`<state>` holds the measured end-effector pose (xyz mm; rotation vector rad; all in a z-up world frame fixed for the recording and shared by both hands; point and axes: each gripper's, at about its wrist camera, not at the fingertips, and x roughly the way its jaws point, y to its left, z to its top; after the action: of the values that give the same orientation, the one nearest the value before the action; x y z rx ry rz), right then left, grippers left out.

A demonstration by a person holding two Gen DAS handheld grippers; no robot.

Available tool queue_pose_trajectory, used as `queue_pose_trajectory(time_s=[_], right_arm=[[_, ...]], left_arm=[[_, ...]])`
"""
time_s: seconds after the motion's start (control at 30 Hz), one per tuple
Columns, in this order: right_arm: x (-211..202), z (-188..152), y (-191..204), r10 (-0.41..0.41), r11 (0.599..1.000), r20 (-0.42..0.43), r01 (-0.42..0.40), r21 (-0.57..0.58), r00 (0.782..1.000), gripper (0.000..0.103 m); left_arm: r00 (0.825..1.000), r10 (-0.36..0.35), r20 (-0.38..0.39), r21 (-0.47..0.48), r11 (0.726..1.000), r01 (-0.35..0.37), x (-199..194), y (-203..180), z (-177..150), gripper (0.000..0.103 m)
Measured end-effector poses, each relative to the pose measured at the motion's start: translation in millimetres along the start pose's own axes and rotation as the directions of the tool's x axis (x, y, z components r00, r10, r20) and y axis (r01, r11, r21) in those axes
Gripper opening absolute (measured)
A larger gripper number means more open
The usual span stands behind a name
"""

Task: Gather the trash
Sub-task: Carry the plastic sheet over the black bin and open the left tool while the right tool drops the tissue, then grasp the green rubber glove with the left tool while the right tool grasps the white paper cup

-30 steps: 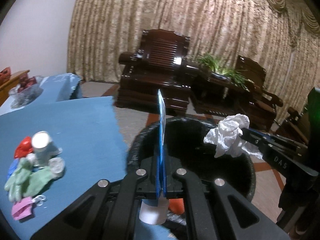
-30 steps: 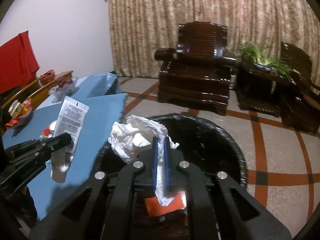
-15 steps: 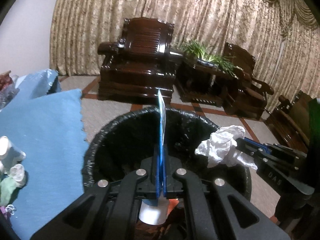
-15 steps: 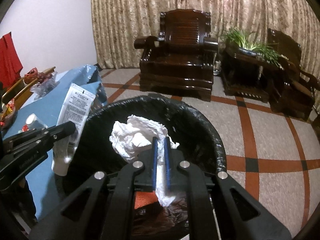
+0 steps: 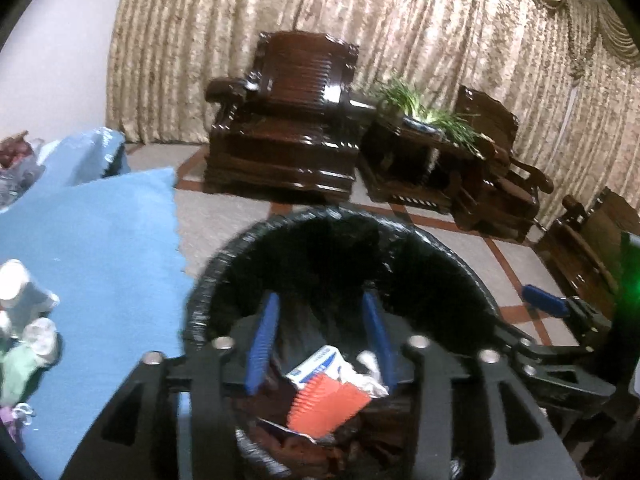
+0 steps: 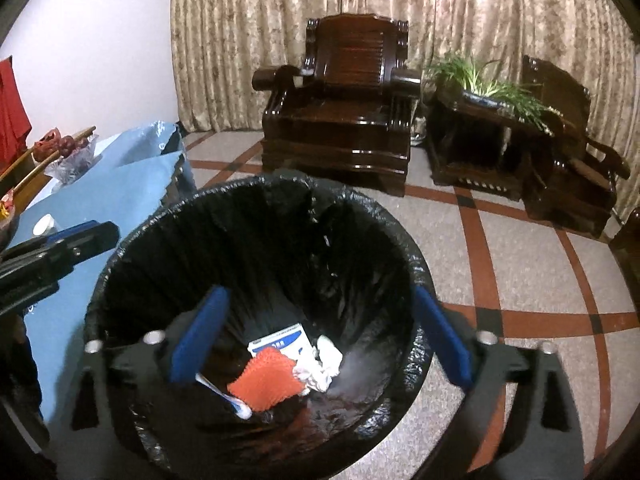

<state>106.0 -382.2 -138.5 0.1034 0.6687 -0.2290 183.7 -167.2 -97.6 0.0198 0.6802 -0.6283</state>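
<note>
A black-lined trash bin [image 6: 120,256] stands on the floor beside the blue table; it also shows in the left wrist view [image 5: 208,276]. Inside lie a white and blue tube [image 6: 280,338], a crumpled white tissue [image 6: 320,368], an orange ridged piece [image 6: 264,380] and a toothbrush-like stick [image 6: 224,394]. My right gripper [image 6: 320,336] is open and empty above the bin. My left gripper [image 5: 318,338] is open and empty above the bin too. The tube [image 5: 316,364] and orange piece [image 5: 324,404] show below it.
A blue-clothed table [image 5: 100,240] at the left holds a white cup [image 5: 16,288], green gloves [image 5: 16,368] and small items. Dark wooden armchairs [image 6: 344,112] and a plant stand [image 6: 480,128] stand by the curtain. Tiled floor [image 6: 520,272] lies to the right.
Both grippers opened over the bin. The tube dropped from the left one and the tissue from the right one; both now lie in the bin.
</note>
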Motion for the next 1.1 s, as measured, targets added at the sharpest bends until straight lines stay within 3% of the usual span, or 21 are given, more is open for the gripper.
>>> queue_pose_trajectory(time_s=[0.23, 0.37, 0.57, 0.8, 1.1], right_arm=[[-18, 15, 25, 0.068, 0.998, 0.042, -0.068, -0.005, 0.997, 0.096], [-23, 23, 52, 0.115, 0.993, 0.056, -0.113, -0.031, 0.992, 0.097], [-22, 31, 101, 0.195, 0.978, 0.052, -0.19, -0.087, 0.979, 0.097], [-13, 42, 158, 0.278, 0.953, 0.046, -0.27, -0.135, 0.959, 0.097], [12, 50, 228, 0.349, 0.922, 0.016, -0.34, -0.183, 0.937, 0.097]], left_arm=[[0.991, 0.105, 0.085, -0.039, 0.994, -0.102, -52, 36, -2, 0.083], [0.976, 0.186, 0.117, -0.067, 0.982, -0.179, -82, 60, -6, 0.089], [0.936, 0.323, 0.142, -0.12, 0.944, -0.308, -125, 106, -19, 0.089], [0.88, 0.459, 0.124, -0.187, 0.882, -0.433, -160, 166, -37, 0.086], [0.864, 0.503, 0.014, -0.251, 0.838, -0.484, -145, 229, -63, 0.064]])
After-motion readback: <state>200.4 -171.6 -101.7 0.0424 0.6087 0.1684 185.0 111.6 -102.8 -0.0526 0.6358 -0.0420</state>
